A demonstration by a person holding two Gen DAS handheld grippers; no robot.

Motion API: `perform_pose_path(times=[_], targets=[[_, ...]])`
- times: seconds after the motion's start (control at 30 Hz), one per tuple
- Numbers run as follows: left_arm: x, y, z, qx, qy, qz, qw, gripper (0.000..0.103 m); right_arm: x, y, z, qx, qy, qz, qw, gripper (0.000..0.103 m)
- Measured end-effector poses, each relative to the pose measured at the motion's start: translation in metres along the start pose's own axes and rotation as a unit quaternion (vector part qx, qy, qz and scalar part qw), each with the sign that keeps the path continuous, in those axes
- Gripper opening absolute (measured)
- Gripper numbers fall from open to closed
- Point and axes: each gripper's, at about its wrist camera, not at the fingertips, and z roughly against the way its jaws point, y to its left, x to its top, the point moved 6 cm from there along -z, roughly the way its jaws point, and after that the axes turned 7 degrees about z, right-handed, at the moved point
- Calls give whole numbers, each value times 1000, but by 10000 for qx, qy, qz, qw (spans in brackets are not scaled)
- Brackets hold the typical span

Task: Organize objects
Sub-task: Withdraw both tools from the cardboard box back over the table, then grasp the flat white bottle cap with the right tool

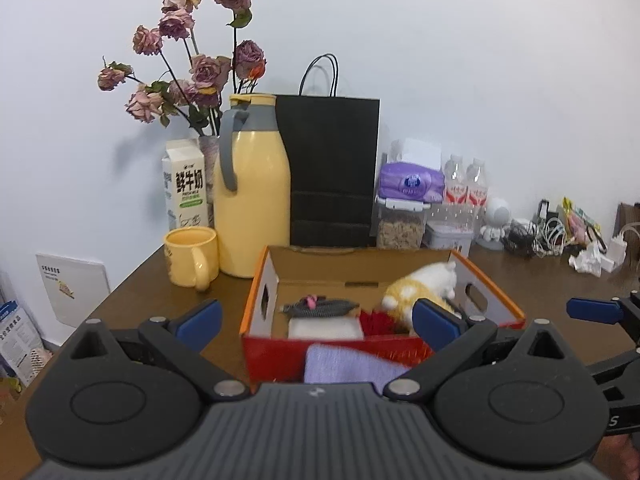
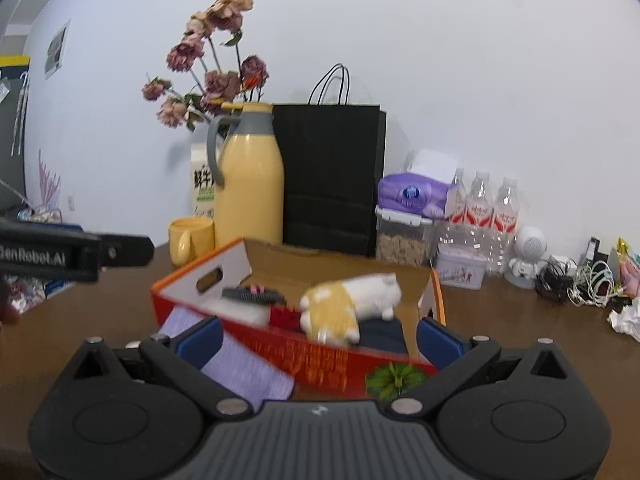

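— What sits at the centre of the brown wooden table (image 1: pixel 132 280)?

— An open red-and-orange cardboard box (image 1: pixel 320 354), holding a yellow-and-white plush toy (image 1: pixel 420 286) at its right end, a dark mesh pouch with a pink tag (image 1: pixel 318 307), a white block (image 1: pixel 325 328) and something red and fringed (image 1: pixel 378 322). A folded lilac cloth (image 1: pixel 348 364) lies just in front of the box's near wall.

— And the claws?

— The left gripper (image 1: pixel 316 320) hangs in front of the box, blue pads spread wide, holding nothing. The right gripper (image 2: pixel 318 338) faces the box from the other side, equally wide and empty.

— Behind the box?

— A tall yellow thermos jug with a grey handle (image 1: pixel 254 188), a yellow mug (image 1: pixel 192 260), a white milk carton (image 1: pixel 185 184), dried pink roses (image 1: pixel 192 60), a black paper bag (image 1: pixel 332 172), a purple tissue pack (image 1: pixel 412 182) and clear water bottles (image 2: pixel 484 208)
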Motion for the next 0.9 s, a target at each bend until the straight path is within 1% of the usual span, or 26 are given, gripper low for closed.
perform_pose_path(times=[0.17, 0.33, 0.57, 0.83, 0.9], targets=[[-20, 8, 15, 43, 179, -99, 9998, 103, -26, 8, 18, 64, 244, 69, 9997, 103], [-40, 17, 23, 150, 429, -146, 9989, 103, -51, 10, 26, 100, 522, 58, 9986, 103], [-63, 31, 27, 333, 748, -67, 9966, 103, -73, 9, 37, 115, 730, -33, 9973, 103], [-73, 47, 37, 480, 861, 88, 9951, 103, -92, 16, 38, 253, 1031, -1, 9944, 103], [-75, 49, 39, 490, 874, 120, 9949, 103, -95, 20, 34, 307, 1080, 13, 9937, 99]])
